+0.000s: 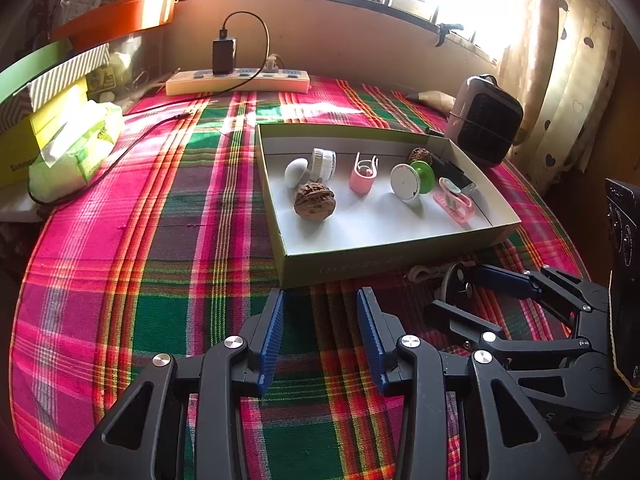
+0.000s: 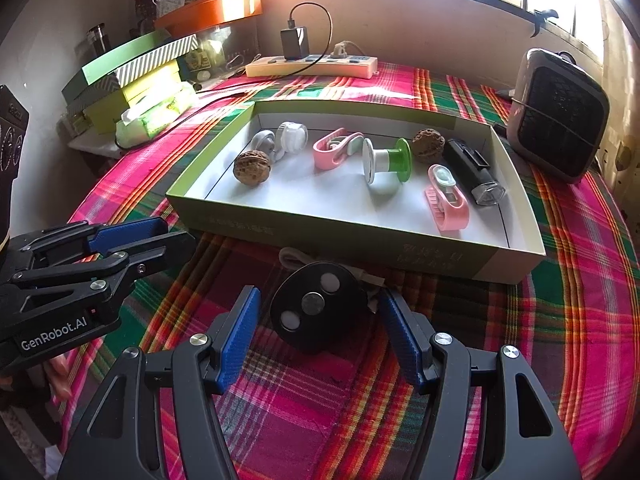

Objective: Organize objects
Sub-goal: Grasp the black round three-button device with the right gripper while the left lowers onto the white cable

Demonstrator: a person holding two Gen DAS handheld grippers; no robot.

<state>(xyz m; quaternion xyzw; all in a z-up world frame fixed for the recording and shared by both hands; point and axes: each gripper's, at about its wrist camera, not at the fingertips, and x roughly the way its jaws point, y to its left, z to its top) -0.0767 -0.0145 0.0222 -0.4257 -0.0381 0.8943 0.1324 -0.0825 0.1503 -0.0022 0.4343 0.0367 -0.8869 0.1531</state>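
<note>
plaid cloth [image 2: 400, 420] under a bright window; boxes [image 2: 132, 76] left, power strip [image 2: 312, 66] at back, heater [image 2: 560, 120] right. left gripper [image 1: 320, 312]: spread, empty, over bare cloth. tray [image 2: 360, 240]: walnuts, clips, spool, already sorted. black disc [image 2: 316, 308]: on cloth just before the tray, between the right gripper [image 2: 318, 328] pads, which stand apart and untouching. step: last pickup. next: pinch, lift over the wall.

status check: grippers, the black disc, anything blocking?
Both grippers open: left gripper empty, right gripper straddling black disc, fingers clear. Disc on cloth before box. Nothing blocking.
</note>
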